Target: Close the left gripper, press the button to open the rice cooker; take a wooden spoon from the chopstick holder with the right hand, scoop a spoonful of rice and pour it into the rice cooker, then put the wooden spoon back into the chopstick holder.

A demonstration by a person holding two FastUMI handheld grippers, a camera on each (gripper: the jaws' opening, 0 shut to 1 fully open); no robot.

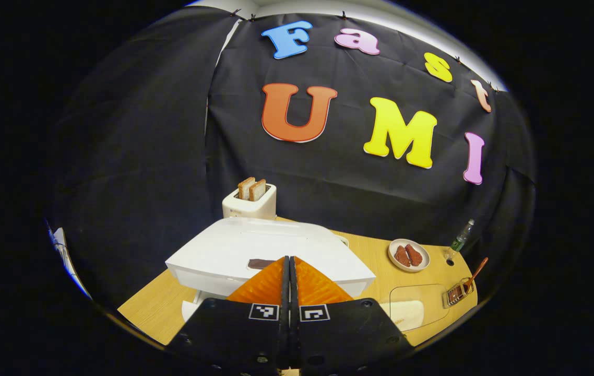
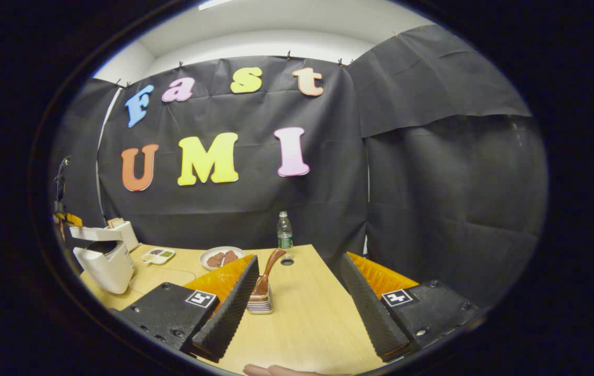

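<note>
Left gripper (image 1: 289, 259): fingers together, nothing between them, tips at the dark button (image 1: 260, 263) on the front of the rice cooker (image 1: 234, 250); whether they press it I cannot tell. In the left gripper view the cooker lid lies flat and white. In the right gripper view the cooker (image 2: 104, 261) stands at the far left of the table (image 2: 307, 313), lid slightly raised above the body; contents not visible.

Right gripper (image 2: 297, 292): fingers wide apart, holding nothing, above the table.

Holder (image 2: 260, 303): small rack between the right fingers, nearer one of them, not touched. Wooden spoon (image 2: 268, 269) stands in it, handle leaning up and away. Also seen at the table's right edge from the left gripper view, holder (image 1: 456, 293), spoon (image 1: 476, 273).

Plate (image 1: 408, 255): two reddish-brown pieces on it. Toaster (image 1: 249, 204) behind the cooker: two bread slices standing in the slots. Bottle (image 2: 284, 231) upright at the table's back edge, beside a hole in the tabletop. Small tray (image 2: 158, 255) between cooker and plate, dark contents, not identifiable. Clear flat container (image 1: 417, 308) near the holder, something white inside.
</note>
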